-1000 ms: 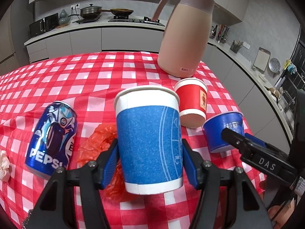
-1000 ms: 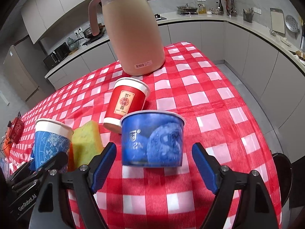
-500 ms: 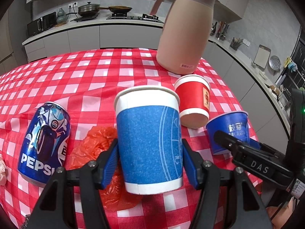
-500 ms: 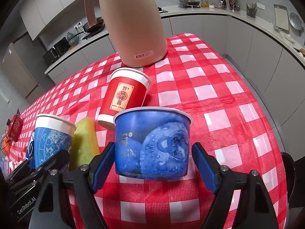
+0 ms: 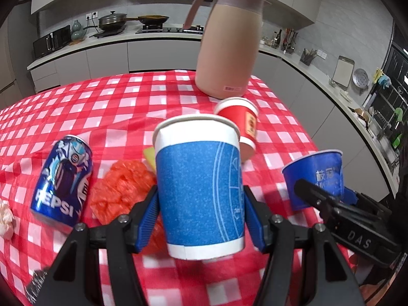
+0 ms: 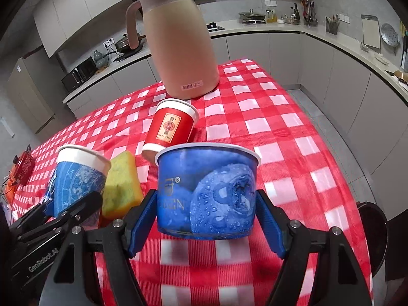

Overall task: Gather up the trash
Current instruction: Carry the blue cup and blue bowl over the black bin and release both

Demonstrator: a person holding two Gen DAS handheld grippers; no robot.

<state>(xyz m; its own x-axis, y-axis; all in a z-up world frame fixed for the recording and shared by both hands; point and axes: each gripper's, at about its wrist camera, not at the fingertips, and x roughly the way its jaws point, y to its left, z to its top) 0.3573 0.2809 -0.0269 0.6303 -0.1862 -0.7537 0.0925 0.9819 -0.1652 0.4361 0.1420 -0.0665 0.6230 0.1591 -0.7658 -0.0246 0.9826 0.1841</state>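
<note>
Two tilted claws, each gripping a cup: left claw (image 5: 201, 211), right claw (image 6: 206, 211).

sponge (image 5: 149, 154) mostly hidden; tissue (image 5: 5, 218) cut off

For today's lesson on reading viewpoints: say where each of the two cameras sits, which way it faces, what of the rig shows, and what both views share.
Left wrist: sits on the left gripper, facing forward and down over the checked tablecloth; its jaws clamp the tall blue cup.
Right wrist: sits on the right gripper, facing likewise; its jaws clamp the blue tub.
Shared: pink jug, red cup, each other's gripper and load.
</note>
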